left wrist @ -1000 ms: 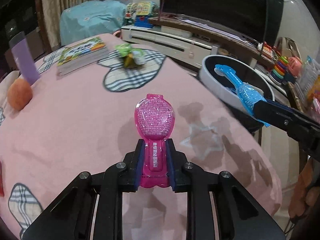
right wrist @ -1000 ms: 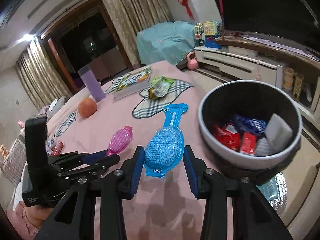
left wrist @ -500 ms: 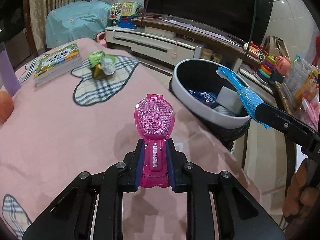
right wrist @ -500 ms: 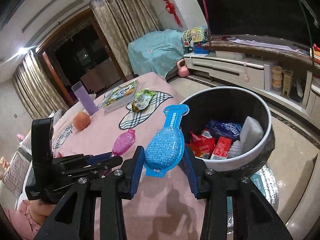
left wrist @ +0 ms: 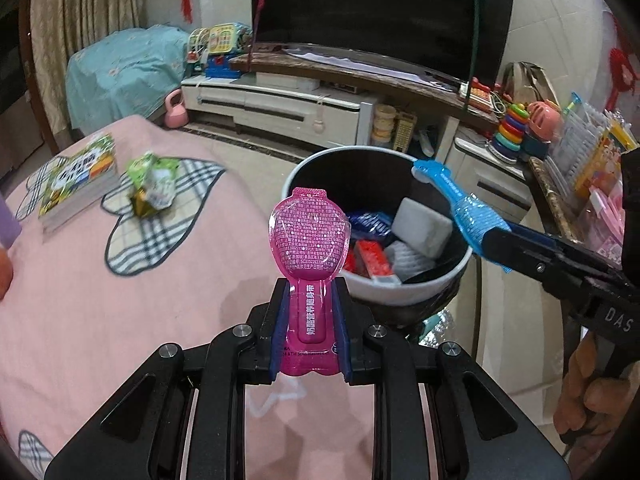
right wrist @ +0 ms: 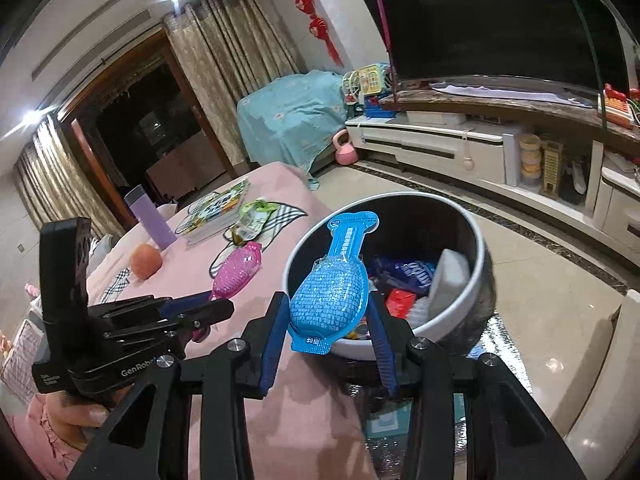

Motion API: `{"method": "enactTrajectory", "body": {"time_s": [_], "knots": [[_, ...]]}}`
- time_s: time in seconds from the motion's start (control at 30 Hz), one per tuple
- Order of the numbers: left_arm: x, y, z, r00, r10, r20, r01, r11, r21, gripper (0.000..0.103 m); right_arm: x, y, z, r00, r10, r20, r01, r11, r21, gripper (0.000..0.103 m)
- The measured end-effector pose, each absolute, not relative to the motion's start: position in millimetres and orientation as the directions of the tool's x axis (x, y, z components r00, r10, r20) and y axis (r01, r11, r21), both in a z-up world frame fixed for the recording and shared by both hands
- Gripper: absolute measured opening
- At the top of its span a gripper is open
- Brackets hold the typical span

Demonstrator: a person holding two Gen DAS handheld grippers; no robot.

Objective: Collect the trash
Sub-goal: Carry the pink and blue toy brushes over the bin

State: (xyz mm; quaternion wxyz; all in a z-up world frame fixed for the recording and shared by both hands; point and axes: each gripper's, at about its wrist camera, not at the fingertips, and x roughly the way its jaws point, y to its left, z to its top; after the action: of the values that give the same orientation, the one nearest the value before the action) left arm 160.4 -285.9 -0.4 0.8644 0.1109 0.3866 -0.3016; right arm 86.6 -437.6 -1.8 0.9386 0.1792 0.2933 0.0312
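Observation:
My left gripper [left wrist: 308,296] is shut on a pink jelly pouch [left wrist: 307,236], held over the pink table's edge just short of the round trash bin [left wrist: 372,292]. My right gripper [right wrist: 328,312] is shut on a blue jelly pouch [right wrist: 330,294], whose neck reaches over the bin's rim [right wrist: 460,308]. The bin holds red and blue wrappers and a white block. The blue pouch [left wrist: 460,204] and right gripper also show in the left wrist view above the bin's right rim. A green crumpled wrapper [left wrist: 154,184] lies on the table.
A book [left wrist: 78,178], an orange fruit [right wrist: 146,260] and a purple cup [right wrist: 150,218] are on the pink tablecloth [left wrist: 100,300]. A TV stand [left wrist: 280,104] and toys stand behind the bin.
Both grippers have moved forward and right toward the bin, each still holding its pouch. The bin is nearer and larger in both views.

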Motion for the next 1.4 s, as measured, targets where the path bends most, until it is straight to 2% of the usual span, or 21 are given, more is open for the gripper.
{"method": "enactTrajectory", "body": {"time_s": [0.67,1.4], "knots": [[174.4,-329.6,5.0,0.503,-0.448,-0.739,0.642,0.766,-0.028,0.019,99.3,-472.4,3.2,0.811,0.102,-0.576,0.100,0.946,0.309,0.041],[195.9,-353.1,-6.3,0.488,-0.418,-0.766,0.643,0.766,-0.009,0.019,126.8,-484.5,-5.0,0.785,0.103,-0.610,0.110,0.947,0.301,0.040]]}}
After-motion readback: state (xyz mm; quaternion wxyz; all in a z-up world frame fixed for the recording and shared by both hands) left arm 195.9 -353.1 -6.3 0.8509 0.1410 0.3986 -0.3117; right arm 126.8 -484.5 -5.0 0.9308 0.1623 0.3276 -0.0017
